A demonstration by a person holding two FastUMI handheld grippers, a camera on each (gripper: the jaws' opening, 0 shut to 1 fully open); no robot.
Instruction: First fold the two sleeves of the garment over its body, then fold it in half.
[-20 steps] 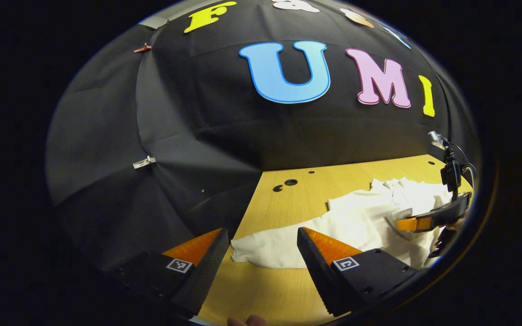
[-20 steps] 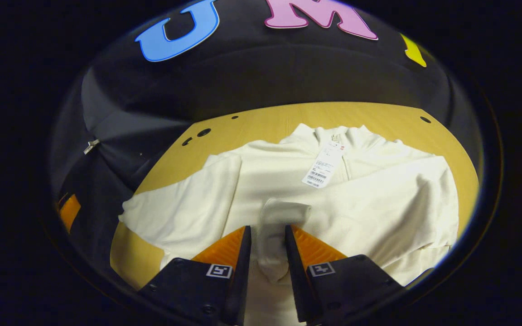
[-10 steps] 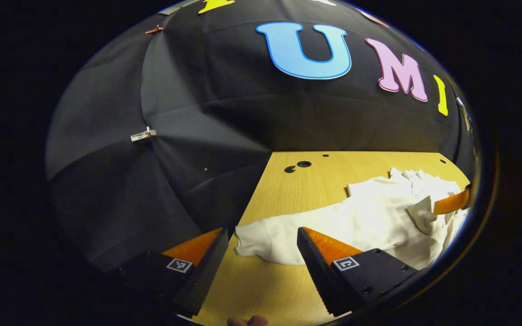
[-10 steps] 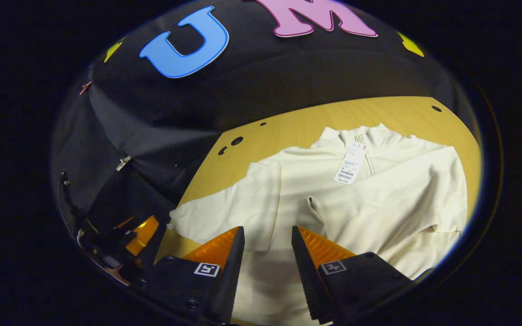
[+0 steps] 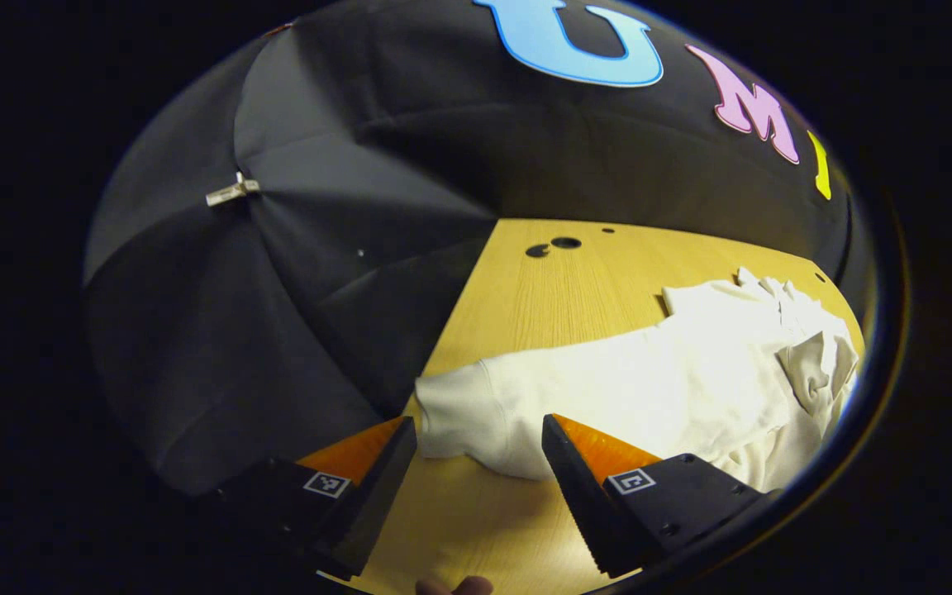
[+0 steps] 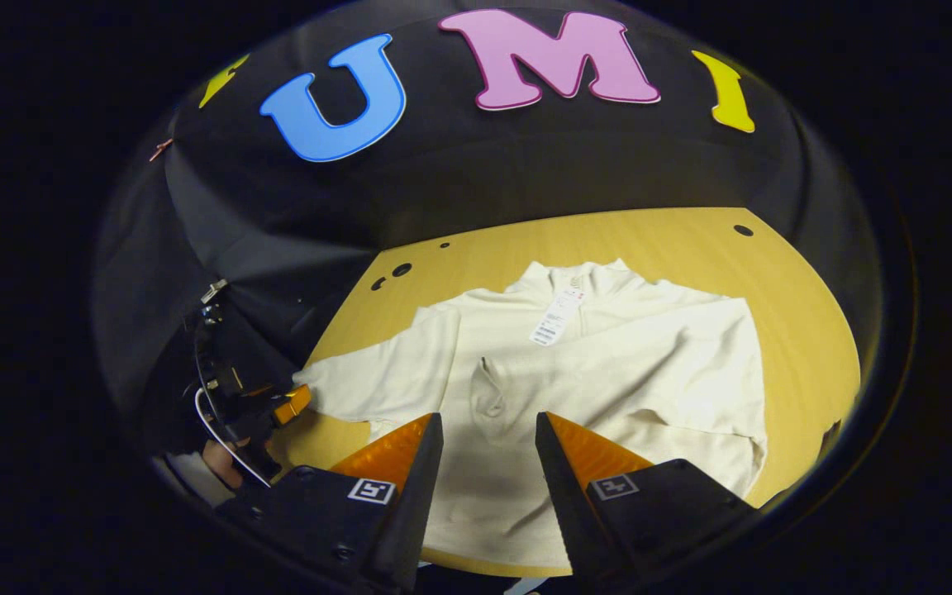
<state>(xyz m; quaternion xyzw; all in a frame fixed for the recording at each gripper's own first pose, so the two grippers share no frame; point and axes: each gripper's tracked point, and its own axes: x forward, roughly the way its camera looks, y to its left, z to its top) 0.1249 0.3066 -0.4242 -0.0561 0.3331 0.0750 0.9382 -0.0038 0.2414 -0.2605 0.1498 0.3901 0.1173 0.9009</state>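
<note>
The white top (image 6: pixel 608 364) lies flat on the tabletop (image 6: pixel 790 281), one sleeve already folded across its body. The other sleeve (image 5: pixel 476 405) stretches out sideways, its cuff just ahead of the left tool (image 5: pixel 476 438), whose jaws stand open and empty. The right tool (image 6: pixel 488 446) hangs open over the hem, farther from that cuff. The left is better placed for this fold.

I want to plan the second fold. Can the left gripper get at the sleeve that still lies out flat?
Probably yes: the left gripper is open, and the sleeve's cuff lies just ahead on the table.
</note>
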